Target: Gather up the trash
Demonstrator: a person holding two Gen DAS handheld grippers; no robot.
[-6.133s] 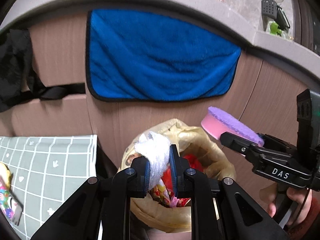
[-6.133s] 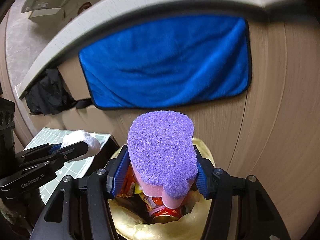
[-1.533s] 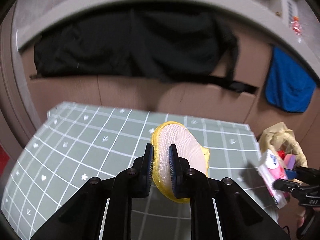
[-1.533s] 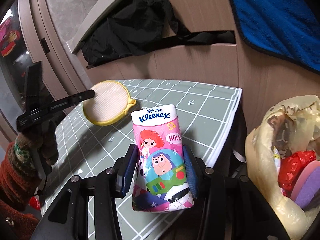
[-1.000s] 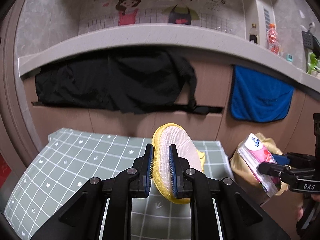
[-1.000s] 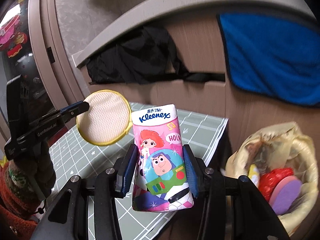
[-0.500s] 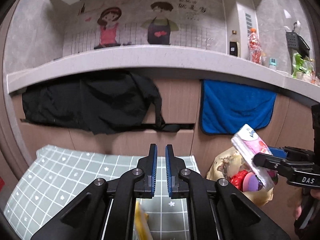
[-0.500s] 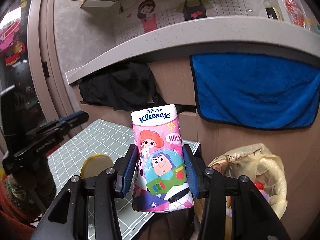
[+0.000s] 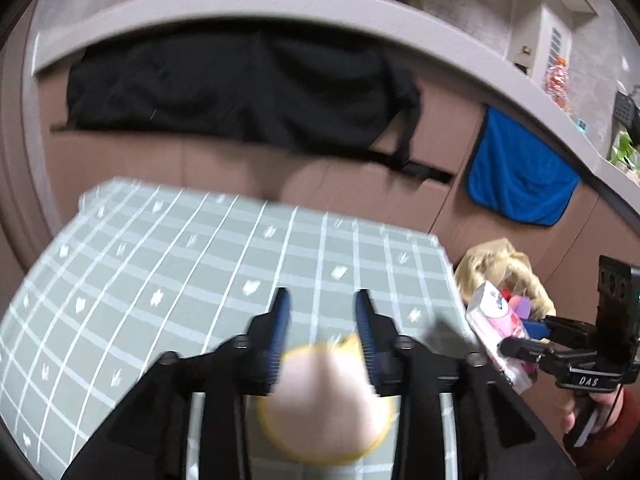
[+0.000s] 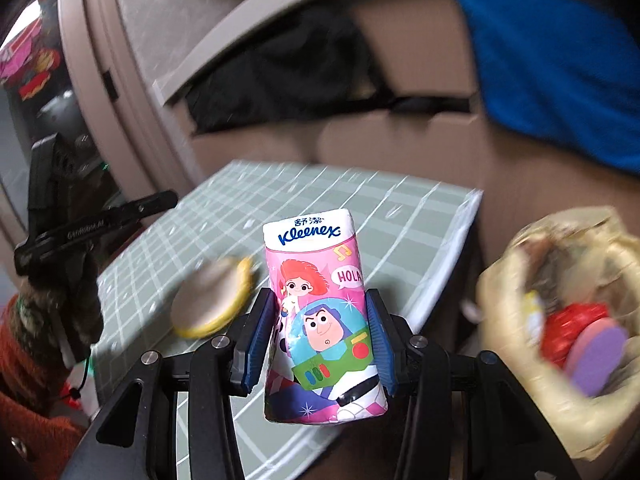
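Observation:
My left gripper [image 9: 322,300] is open and empty above the green grid mat [image 9: 200,256]. A round yellow-rimmed pad [image 9: 326,402] lies blurred on the mat just below its fingers; it also shows in the right wrist view [image 10: 212,298]. My right gripper [image 10: 320,304] is shut on a pink Kleenex tissue pack [image 10: 320,304], held upright beside the mat's right edge. The pack also shows in the left wrist view [image 9: 498,332]. The yellowish trash bag [image 10: 560,320] stands open at the right, with a purple sponge [image 10: 596,354] and red wrappers inside.
A black cloth [image 9: 240,84] and a blue towel [image 9: 520,180] hang on the brown cabinet front behind the mat. The left gripper's body and the person's sleeve [image 10: 40,340] are at the left in the right wrist view.
The left gripper dropped the yellow pad onto the mat, then opened its fingers wide and tilted down. The right gripper keeps the tissue pack, now lower beside the bag.

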